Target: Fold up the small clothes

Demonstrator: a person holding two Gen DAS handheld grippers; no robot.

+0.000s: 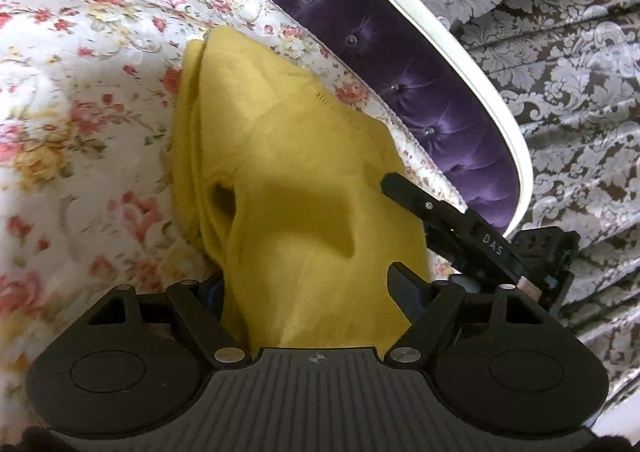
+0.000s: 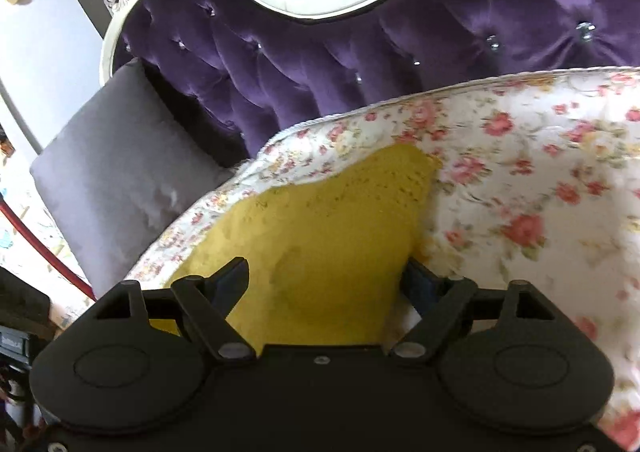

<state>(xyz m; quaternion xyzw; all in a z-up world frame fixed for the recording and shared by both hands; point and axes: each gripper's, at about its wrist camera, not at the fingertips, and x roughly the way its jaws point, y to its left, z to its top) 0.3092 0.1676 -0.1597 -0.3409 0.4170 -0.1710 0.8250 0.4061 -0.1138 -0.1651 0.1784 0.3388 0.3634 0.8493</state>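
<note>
A mustard-yellow cloth (image 1: 288,156) lies bunched on the floral bedspread (image 1: 80,100). In the left wrist view it runs down between the fingers of my left gripper (image 1: 316,288), whose jaws stand wide apart, with cloth draped over the left finger. My right gripper (image 1: 424,208) shows at the cloth's right edge. In the right wrist view the cloth (image 2: 320,220) fills the gap of my right gripper (image 2: 328,276), whose fingers are wide apart over it.
A purple tufted headboard (image 2: 320,52) with a white frame runs behind the bedspread (image 2: 520,172). A grey cushion (image 2: 112,180) leans at its left end. Damask-patterned curtain (image 1: 560,72) hangs behind.
</note>
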